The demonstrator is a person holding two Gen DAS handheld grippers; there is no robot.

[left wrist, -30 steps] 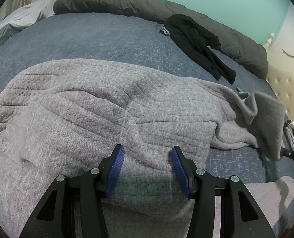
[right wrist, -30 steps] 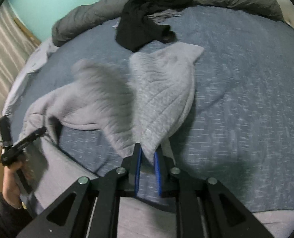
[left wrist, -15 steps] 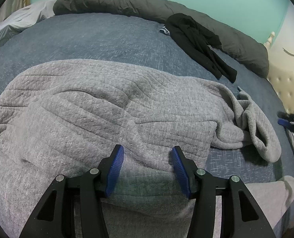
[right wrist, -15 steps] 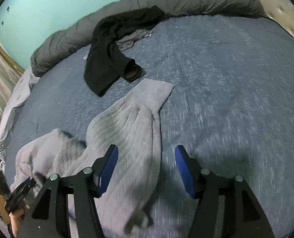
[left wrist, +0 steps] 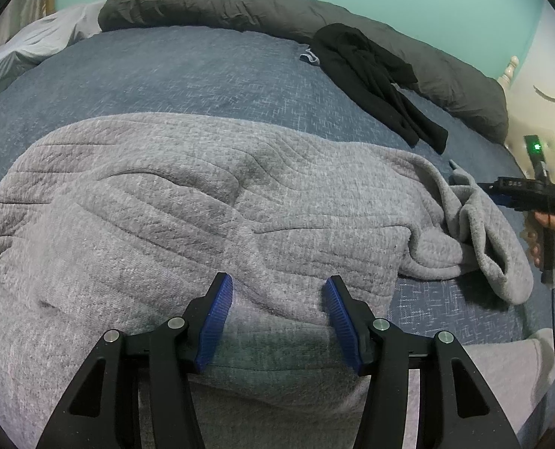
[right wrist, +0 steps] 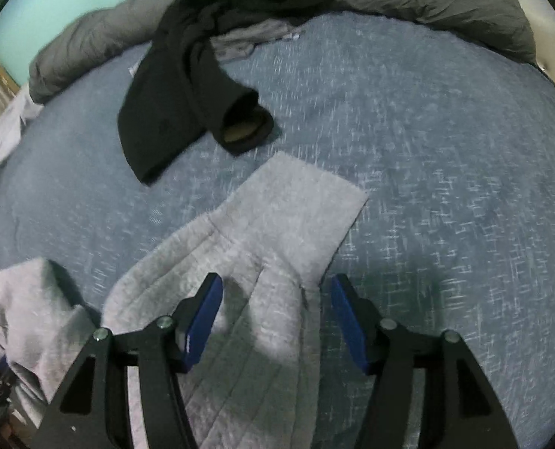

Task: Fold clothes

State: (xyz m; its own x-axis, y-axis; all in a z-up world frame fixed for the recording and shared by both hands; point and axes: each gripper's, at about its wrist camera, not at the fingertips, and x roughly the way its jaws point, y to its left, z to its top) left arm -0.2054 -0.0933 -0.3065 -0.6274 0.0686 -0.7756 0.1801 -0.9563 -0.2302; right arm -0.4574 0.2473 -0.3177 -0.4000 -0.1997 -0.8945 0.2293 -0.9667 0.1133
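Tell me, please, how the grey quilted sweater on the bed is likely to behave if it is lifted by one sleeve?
The grey sweater would probably sag limply: its sleeve lies bunched and creased. Its thick quilted knit suggests some weight, so it may drag on the blue bedspread rather than come up whole.

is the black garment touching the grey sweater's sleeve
Apart. The right wrist view shows bare blue bedspread between the black garment and the grey sleeve.
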